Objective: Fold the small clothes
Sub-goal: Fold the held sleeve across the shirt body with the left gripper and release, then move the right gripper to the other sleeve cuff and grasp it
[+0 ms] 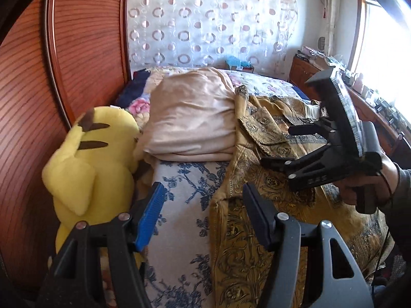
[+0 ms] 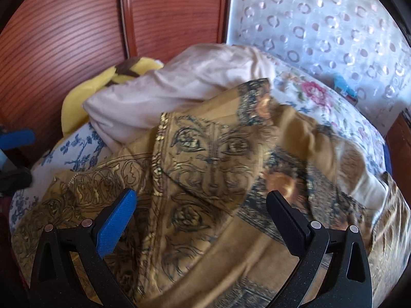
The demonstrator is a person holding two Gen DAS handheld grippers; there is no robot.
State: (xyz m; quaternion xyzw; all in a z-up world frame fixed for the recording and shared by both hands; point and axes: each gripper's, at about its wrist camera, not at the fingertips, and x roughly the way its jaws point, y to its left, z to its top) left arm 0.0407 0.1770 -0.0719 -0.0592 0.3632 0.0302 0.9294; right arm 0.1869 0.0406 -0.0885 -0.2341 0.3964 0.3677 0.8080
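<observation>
The mustard-and-gold patterned garment (image 1: 259,179) is lying crumpled on the bed (image 1: 179,205), spreading from the near edge back toward the folded beige blanket (image 1: 192,118), with its long axis running roughly away from the left wrist camera and slightly rightward; the left tongs (image 1: 203,218) are hovering with jaws parted and nothing between them, the blue-padded finger sitting over the blue-flowered sheet and the black finger over the garment's left hem, so the cloth is lying to the right of their gap; the right tongs (image 2: 200,220) are standing wide and released directly above the garment (image 2: 210,169), a turned-over flap of it lying just ahead of the gap between their fingers; in the left view the right tongs (image 1: 276,147) are hanging over the cloth's middle, borne by a hand (image 1: 370,184) at the right edge; judging from this, the right tongs are the nearer pair for the next pinch, while the left ones are needing a short shift rightward onto the hem; a yellow plush toy (image 1: 90,159) is sitting against the wooden headboard (image 1: 84,41), clear of the cloth.
</observation>
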